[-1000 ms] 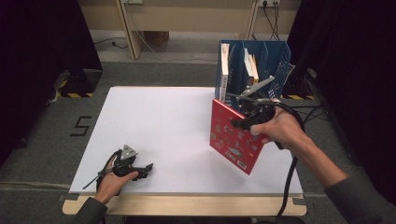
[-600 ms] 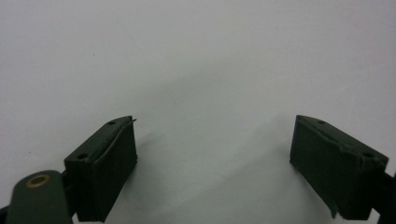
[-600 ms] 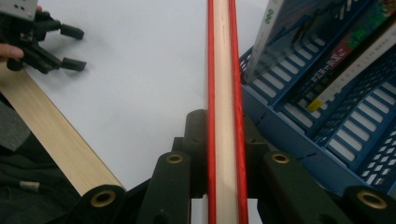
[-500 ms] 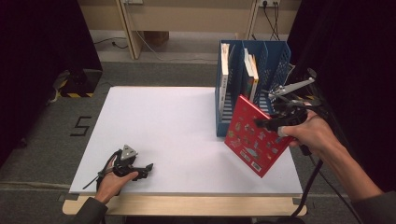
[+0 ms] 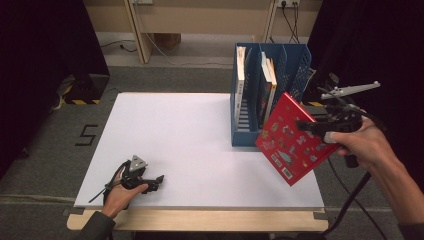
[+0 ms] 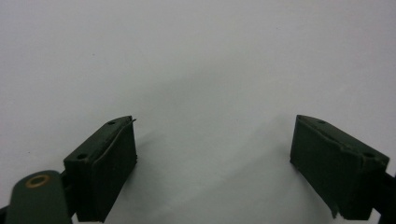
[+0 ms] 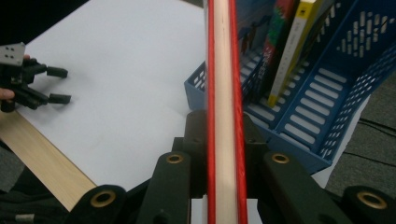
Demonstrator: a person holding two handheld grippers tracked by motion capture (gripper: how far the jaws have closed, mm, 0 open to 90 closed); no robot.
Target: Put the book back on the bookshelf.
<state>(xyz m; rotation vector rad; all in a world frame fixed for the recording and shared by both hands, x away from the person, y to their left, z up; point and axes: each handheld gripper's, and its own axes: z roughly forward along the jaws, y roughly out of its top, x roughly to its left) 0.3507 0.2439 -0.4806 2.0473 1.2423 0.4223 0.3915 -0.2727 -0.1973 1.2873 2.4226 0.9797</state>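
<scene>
A red book [image 5: 292, 139] with small pictures on its cover hangs tilted in the air, just right of the blue file rack [image 5: 243, 131], and my right gripper [image 5: 306, 124] is shut on its upper right edge. Seen along the right gripper's jaws, the red book [image 7: 223, 107] runs edge-on up the frame, clamped between them, with the blue rack [image 7: 327, 93] behind it. Near the table's front left corner my left gripper [image 5: 159, 182] rests on the white tabletop [image 5: 175, 130], open. Its jaws stand wide apart over bare white surface [image 6: 205, 93], nothing between them.
The rack's slots hold upright books: a white one [image 5: 241, 75] at the left and a yellow-spined pair [image 5: 267, 82] in the middle. A wooden strip [image 5: 200, 219] edges the table's front. Dark curtains flank both sides. Cables trail on the floor behind.
My right gripper has carried the red book to the right and away from the rack's front, tilting it further. The left gripper has stayed put.
</scene>
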